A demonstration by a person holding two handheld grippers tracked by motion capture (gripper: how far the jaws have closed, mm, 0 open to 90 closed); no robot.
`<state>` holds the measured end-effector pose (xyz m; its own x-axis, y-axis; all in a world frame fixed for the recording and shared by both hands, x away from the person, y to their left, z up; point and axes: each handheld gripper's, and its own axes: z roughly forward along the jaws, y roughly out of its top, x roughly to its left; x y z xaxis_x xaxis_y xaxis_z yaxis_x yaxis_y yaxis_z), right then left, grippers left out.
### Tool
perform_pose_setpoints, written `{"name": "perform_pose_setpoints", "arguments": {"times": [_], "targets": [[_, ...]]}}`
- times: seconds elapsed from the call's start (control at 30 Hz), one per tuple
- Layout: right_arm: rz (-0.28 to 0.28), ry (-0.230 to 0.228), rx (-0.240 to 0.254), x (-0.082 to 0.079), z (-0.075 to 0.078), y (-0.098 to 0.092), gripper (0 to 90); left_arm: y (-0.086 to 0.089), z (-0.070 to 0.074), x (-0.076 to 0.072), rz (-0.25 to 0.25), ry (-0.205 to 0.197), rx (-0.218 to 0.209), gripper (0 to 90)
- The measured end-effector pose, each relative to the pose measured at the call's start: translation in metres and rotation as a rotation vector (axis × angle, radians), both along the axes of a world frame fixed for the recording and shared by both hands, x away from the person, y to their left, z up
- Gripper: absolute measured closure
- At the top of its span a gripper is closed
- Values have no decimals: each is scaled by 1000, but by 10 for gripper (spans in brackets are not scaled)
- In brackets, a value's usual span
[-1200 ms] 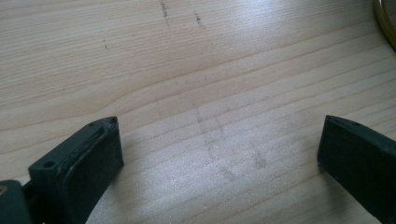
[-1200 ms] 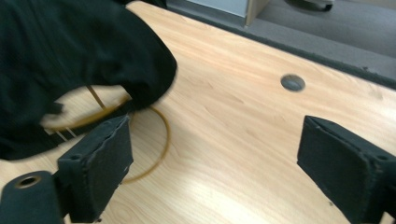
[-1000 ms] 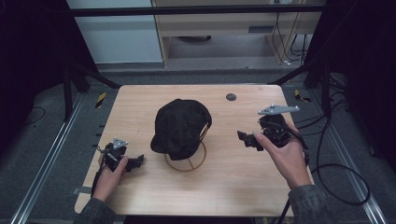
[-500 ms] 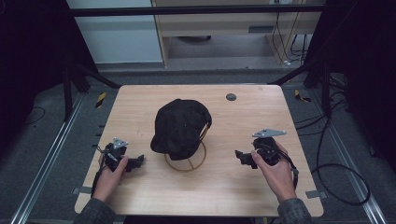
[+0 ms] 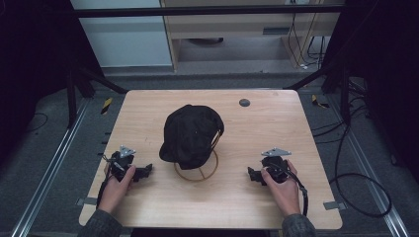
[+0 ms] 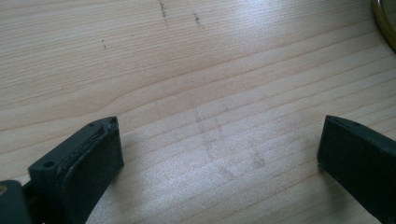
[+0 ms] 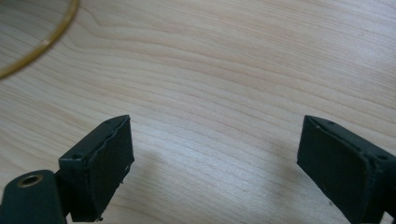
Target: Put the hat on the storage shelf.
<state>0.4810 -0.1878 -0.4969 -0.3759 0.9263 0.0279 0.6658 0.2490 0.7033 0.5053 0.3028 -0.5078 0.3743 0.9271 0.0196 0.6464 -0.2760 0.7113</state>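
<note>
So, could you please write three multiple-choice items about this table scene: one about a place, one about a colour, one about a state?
1. Where is the black fabric cap?
A. On the gold wire stand in the middle of the light wooden table
B. On the floor
C. Between the right gripper's jaws

2. What colour is the small round disc near the table's far edge?
A. Yellow
B. Dark grey
C. White

3. How do the jaws of the left gripper and the right gripper stand?
A. Both open, holding nothing
B. Both shut on the cap
C. One shut on the stand

Answers: 1 A, the cap sits on the stand; 2 B, the disc looks dark; 3 A, bare wood shows between each pair of jaws.
</note>
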Motion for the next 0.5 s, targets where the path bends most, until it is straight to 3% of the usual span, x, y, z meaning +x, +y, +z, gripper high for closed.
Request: {"name": "perform_pose_setpoints", "arguments": {"times": [0.17,0.3,0.5], "targets": [[-24,-13,-23,2,-10,0,82,0,0,0,0,0,0,0],[-26,-56,-11,0,-15,-2,69,0,0,0,0,0,0,0],[-21,-54,-7,-2,-15,-2,68,-1,0,0,-2,0,-1,0]]}}
